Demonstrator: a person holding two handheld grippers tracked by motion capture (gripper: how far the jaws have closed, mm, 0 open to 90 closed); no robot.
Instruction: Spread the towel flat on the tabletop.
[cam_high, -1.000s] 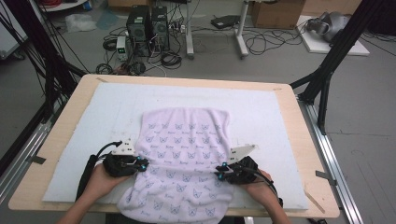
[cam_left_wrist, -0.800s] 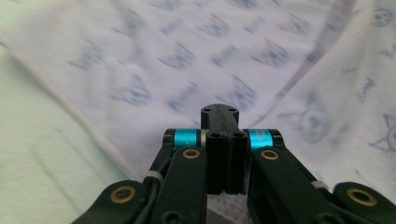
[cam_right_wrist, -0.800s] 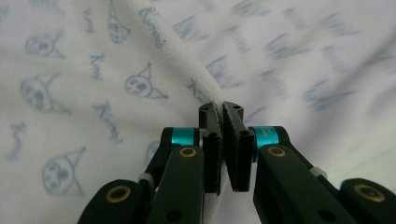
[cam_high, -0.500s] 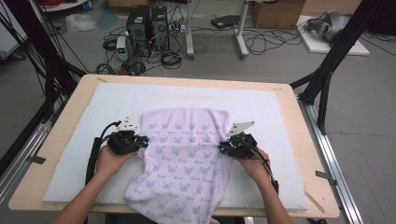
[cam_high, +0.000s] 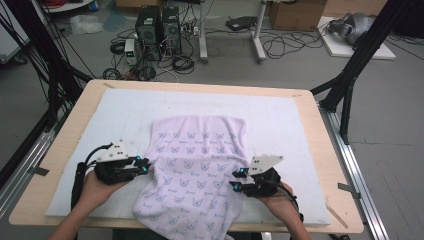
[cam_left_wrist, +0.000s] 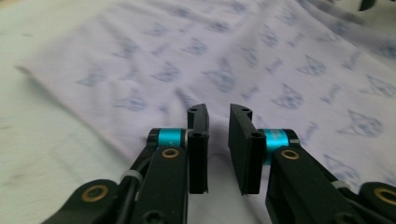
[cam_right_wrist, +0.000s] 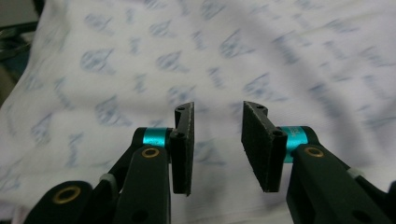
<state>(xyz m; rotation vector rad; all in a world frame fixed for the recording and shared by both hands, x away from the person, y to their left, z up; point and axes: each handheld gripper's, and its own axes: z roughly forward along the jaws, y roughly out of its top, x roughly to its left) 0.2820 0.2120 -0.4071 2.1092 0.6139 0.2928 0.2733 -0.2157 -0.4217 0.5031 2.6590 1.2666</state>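
A: Start with the big picture. What's on the table (cam_high: 320, 131)?

B: A white mat (cam_high: 125, 112) covers most of it, and a pale cloth (cam_high: 200, 165) printed with small blue figures lies on the mat's near half. Its far end is flat; its near end hangs over the table's front edge, rumpled.

A: And the tongs?

B: The left gripper (cam_high: 141, 165) sits at the cloth's left edge, the right gripper (cam_high: 237, 181) at its right edge, both pointing inward across it. In the left gripper view the jaws stand a narrow gap apart with nothing between them; the cloth edge lies just beyond the tips. In the right gripper view the gap is wider, also empty, with cloth spread beneath. Both pairs have just been opening.

A: So which step is this?

B: I'd judge a release. The cloth has been set down partway along the mat and both sides let go. It reads as smoothing or laying out before a fold.

A: What does the next move call for?

B: Probably a fresh grip lower down, on the two sides of the hanging part, taken evenly so the cloth comes up square. The risk is pinching the mat along with the cloth, or one side catching more than the other and skewing it.
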